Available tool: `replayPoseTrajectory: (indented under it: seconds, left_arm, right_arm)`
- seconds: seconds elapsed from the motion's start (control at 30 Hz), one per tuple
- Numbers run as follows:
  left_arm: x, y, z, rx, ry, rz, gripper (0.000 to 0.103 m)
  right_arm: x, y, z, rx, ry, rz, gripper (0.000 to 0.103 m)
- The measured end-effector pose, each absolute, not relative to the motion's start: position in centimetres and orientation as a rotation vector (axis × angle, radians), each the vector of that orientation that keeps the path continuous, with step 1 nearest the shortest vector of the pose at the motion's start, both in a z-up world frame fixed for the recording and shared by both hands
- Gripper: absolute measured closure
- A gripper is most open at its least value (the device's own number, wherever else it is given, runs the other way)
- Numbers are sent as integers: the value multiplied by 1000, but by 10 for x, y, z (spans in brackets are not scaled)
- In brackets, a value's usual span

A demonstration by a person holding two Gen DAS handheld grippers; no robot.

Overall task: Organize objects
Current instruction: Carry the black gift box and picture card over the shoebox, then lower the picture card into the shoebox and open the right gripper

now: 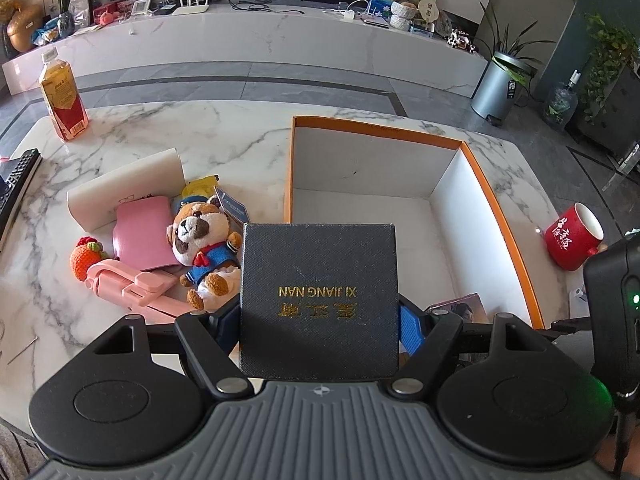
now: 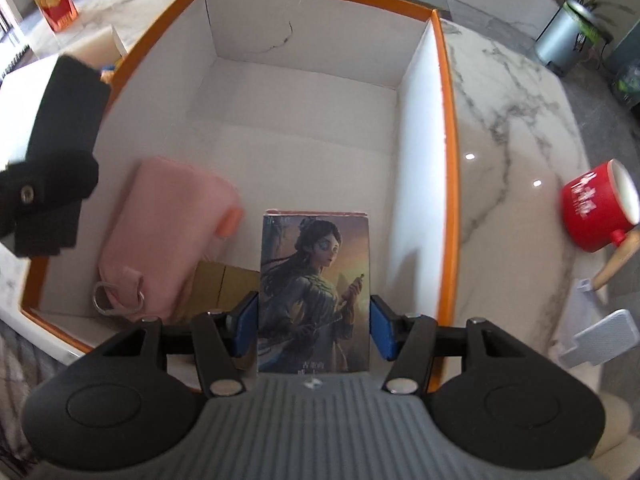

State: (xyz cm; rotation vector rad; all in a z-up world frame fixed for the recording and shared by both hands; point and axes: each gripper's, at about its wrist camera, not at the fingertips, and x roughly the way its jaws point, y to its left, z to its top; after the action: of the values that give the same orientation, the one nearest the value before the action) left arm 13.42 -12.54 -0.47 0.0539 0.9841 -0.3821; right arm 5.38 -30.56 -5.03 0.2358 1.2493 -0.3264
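inside the orange box (image 2: 448,160), a pink pouch (image 2: 160,240) lies beside the right gripper's (image 2: 314,328) clamped picture card (image 2: 314,280); left gripper (image 1: 320,328) clamps a black case (image 1: 318,300) reading "xi jiang nan".

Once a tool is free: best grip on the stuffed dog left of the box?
Take the stuffed dog across its blue-clad body, coming from above. It lies on its back on the table, head large and round, torso narrower. The pink stick and pink pouch crowd its left.

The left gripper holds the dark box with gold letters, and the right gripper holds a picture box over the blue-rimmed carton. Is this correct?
Not fully. The carton's rim is orange, not blue, as the right wrist view shows. The left gripper does hold the dark box, and the right gripper the picture box.
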Motion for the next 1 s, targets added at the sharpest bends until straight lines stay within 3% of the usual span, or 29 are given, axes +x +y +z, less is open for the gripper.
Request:
replayPoseTrajectory:
  seconds: [0.27, 0.67, 0.8, 1.0]
  left_arm:
    - [137, -115, -3, 39, 974, -360, 16]
    - [138, -112, -3, 29, 990, -356, 16]
    - [137, -112, -3, 37, 991, -351, 16]
    - [135, -113, -1, 54, 988, -348, 16]
  right_arm:
    - [56, -284, -54, -41, 1295, -434, 44]
    - [62, -292, -66, 54, 1316, -437, 43]
    - [63, -291, -65, 21, 1309, -448, 31]
    - [59, -291, -60, 32, 1288, -432, 29]
